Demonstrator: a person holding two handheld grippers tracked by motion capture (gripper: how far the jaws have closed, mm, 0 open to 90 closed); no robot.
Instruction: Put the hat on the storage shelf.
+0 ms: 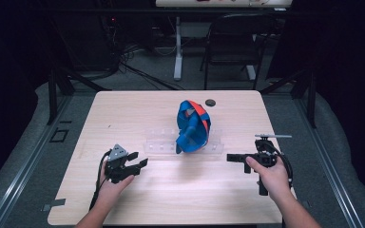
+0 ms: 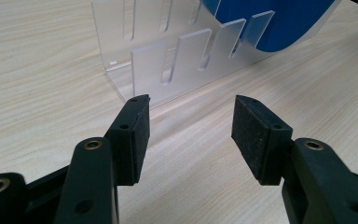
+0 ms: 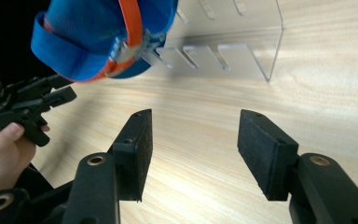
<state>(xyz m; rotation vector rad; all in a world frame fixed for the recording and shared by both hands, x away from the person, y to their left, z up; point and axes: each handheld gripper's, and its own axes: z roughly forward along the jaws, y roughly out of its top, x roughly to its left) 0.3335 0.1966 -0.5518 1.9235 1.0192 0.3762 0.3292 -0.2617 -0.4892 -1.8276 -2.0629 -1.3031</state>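
Both grippers wide open and empty, blue cap sat on the clear rack.

Left gripper (image 1: 139, 159) rested low on the desk (image 1: 123, 114), in front of the rack's (image 1: 159, 142) left end; jaws spread wide, nothing between the pads, not touching the rack. Right gripper (image 1: 232, 157) sat just off the rack's right end, pointing toward it, jaws also wide apart, nothing gripped. Blue cap (image 1: 193, 126) with orange strap (image 3: 131, 18) stood upright in the rack's slots, toward its right half. Small dark disc (image 1: 210, 102) lay behind the rack. No readable labels or writing.
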